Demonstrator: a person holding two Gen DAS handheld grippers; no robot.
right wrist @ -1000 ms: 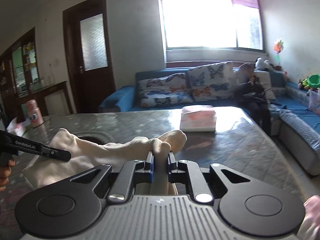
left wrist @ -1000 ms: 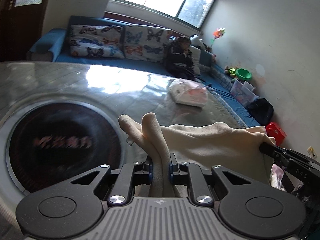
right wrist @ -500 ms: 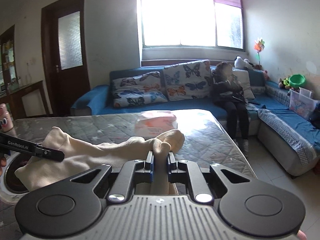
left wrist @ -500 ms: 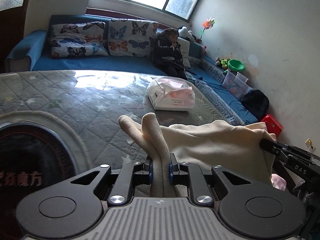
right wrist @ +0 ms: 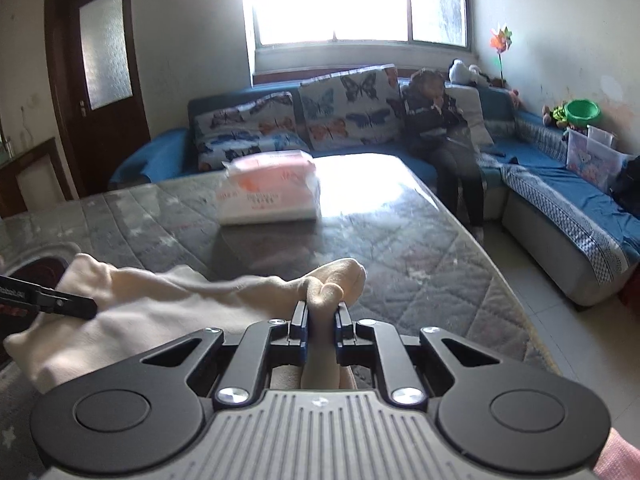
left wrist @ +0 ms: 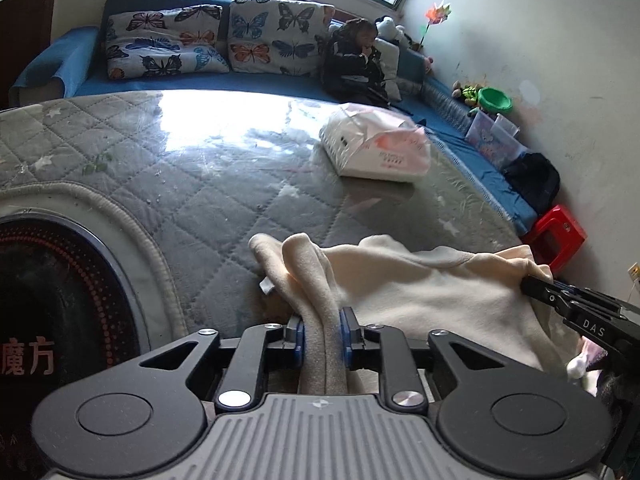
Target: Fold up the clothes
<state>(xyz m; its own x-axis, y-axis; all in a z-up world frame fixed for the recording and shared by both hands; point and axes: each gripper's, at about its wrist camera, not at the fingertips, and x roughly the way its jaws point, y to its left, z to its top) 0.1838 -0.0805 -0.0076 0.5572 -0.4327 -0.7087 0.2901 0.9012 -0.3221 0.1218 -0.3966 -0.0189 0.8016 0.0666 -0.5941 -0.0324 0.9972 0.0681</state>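
Note:
A cream fleece garment (left wrist: 424,292) hangs stretched between my two grippers, just above the grey quilted table (left wrist: 224,200). My left gripper (left wrist: 322,332) is shut on a bunched edge of it. My right gripper (right wrist: 322,322) is shut on the opposite bunched edge of the cream garment (right wrist: 160,312). In the left wrist view the right gripper's fingers (left wrist: 576,308) show at the right, clamped on the cloth. In the right wrist view the left gripper's fingers (right wrist: 60,304) show at the left.
A white and pink tissue pack (left wrist: 376,148) lies on the table further back. A round black inset with a padded rim (left wrist: 60,300) sits at the table's left. A blue sofa (right wrist: 560,184) wraps the far and right sides, with a child (right wrist: 436,120) seated.
Both grippers have swung to the right and come lower over the table with the garment held between them. The tissue pack now looks closer.

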